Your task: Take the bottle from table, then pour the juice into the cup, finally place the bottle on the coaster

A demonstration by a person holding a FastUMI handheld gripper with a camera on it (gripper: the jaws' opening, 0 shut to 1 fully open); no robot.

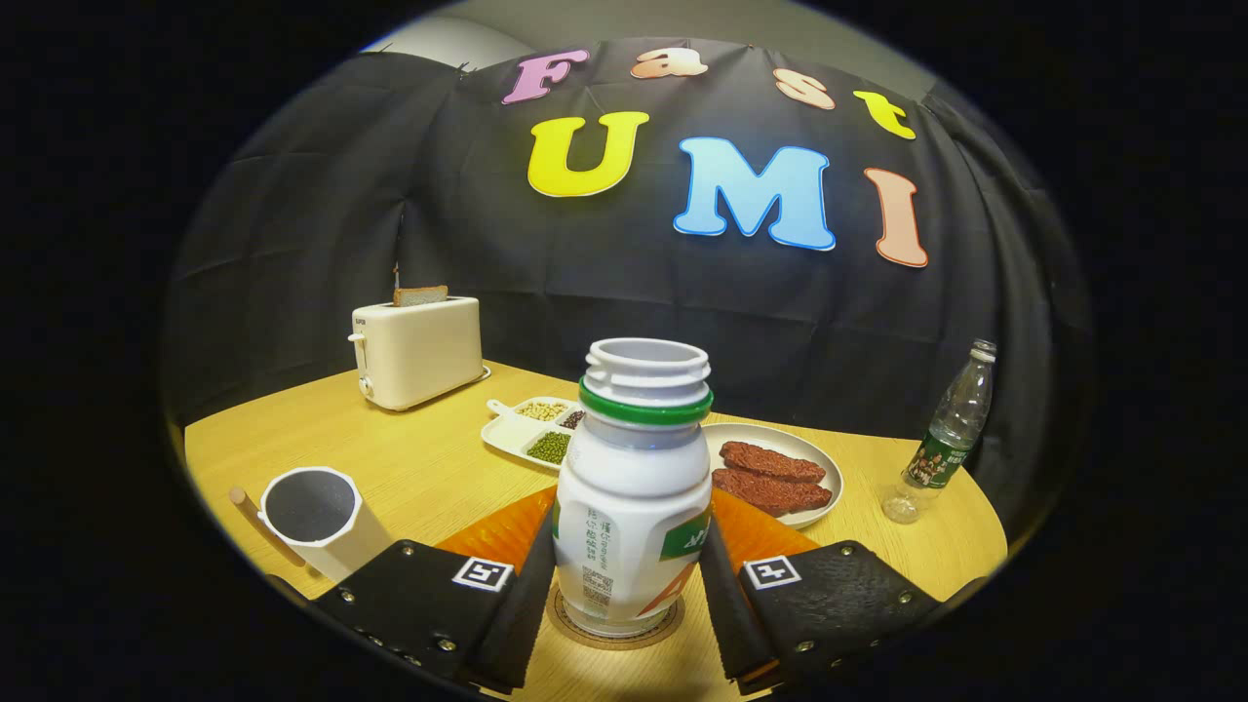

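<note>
A white juice bottle (634, 487) with a green neck ring and no cap stands upright between my fingers. Its base rests on a round brown coaster (616, 640) on the wooden table. My gripper (628, 534) is shut on the bottle, one pad against each side of its lower body. The white cup (314, 515), dark inside, stands just beyond my left finger (487, 595), with a thin wooden stick beside it.
An orange mat (497, 531) lies behind the bottle. Beyond it are a plate (829, 478) with brown slices and a divided dish of beans (541, 429). A cream toaster (417, 351) stands far left, a clear plastic bottle (944, 434) far right.
</note>
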